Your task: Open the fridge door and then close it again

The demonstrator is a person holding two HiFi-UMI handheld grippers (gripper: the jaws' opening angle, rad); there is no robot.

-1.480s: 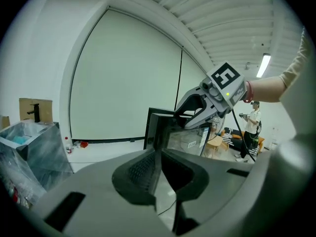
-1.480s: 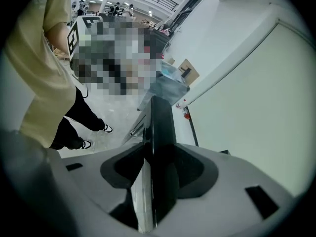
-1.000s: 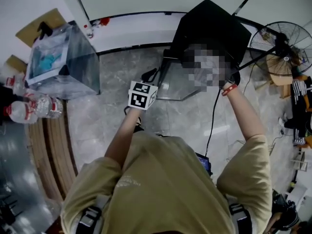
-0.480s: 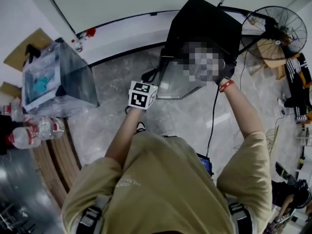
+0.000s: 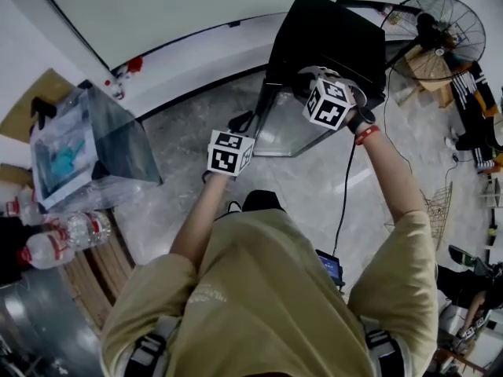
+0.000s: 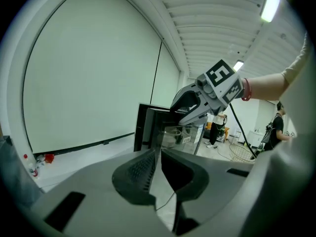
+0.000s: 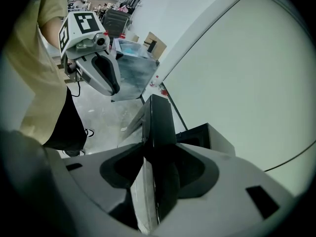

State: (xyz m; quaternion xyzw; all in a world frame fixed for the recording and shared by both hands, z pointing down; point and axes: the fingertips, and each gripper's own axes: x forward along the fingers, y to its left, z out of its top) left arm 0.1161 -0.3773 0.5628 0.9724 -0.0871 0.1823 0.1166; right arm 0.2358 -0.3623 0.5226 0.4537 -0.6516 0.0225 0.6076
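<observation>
Clamped in right gripper: top edge of door, standing open from fridge by wall. Left gripper nearly closed, empty. Likely light, stiff, glass-paned; best held by that frame edge, swung gently.

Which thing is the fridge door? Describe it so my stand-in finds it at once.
Find the black box-shaped fridge against the white wall, next to the floor fan. Its door is the dark-framed glass panel swung out over the floor from its front. Unlike the clear storage box to the left, it is one flat pane, with the right gripper clamped on its edge.
</observation>
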